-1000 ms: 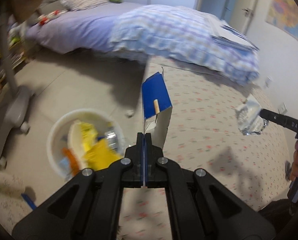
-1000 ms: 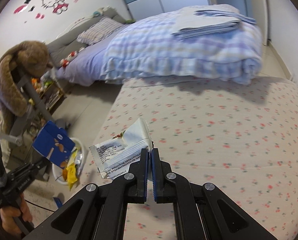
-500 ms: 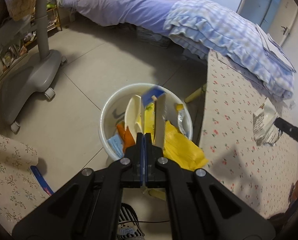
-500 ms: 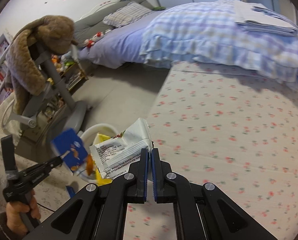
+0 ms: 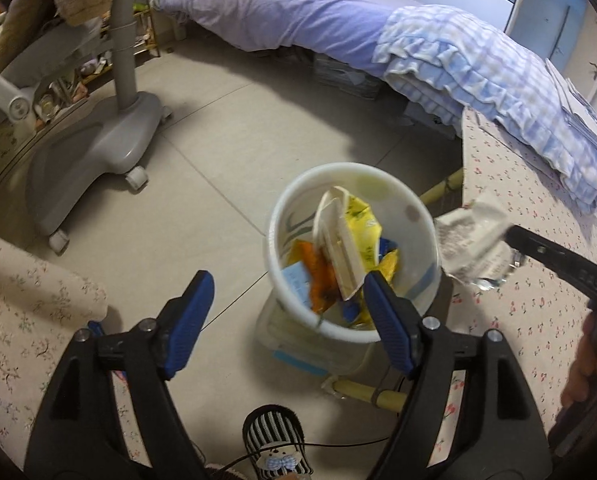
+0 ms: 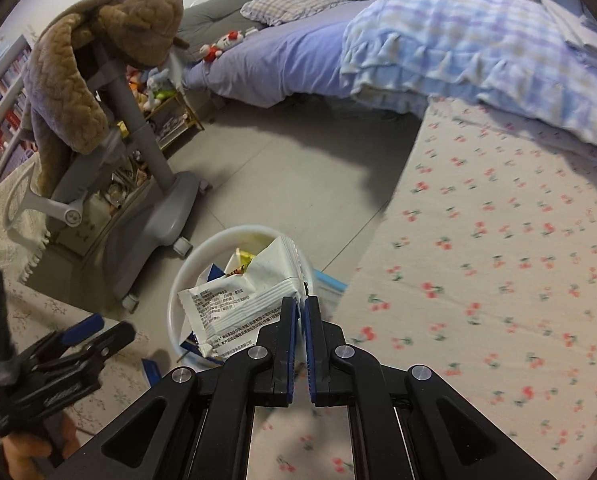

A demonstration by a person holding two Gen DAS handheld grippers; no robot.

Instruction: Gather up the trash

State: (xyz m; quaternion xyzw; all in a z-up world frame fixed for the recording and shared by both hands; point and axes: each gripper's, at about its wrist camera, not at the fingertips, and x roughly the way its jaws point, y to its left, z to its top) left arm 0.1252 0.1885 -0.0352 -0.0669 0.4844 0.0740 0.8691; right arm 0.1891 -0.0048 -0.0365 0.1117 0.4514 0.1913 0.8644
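1. Left wrist view: the left gripper (image 5: 286, 304) now stands with its fingers spread wide and empty just above the white bin (image 5: 352, 322). Half a second ago they were pinched on a blue carton over that bin. A blue scrap now lies among the yellow packet (image 5: 362, 232) and orange scraps inside, so the carton has most likely dropped in; that piece looks collected.
2. Same view: to the right of the bin, the right gripper (image 5: 510, 236) holds a white wrapper (image 5: 468, 240) near the rim, over the edge of the cherry-print mattress (image 5: 538, 184). Its print is too blurred to read.
3. Right wrist view: the right gripper (image 6: 301, 308) has its fingers closed narrow on the wrapper (image 6: 250, 300), which now hangs directly over the bin (image 6: 178, 300), closer than before. Releasing it seems the next step.
4. Same view: the wrapper carries small Chinese text and a digit string, not legible. No brand can be read.
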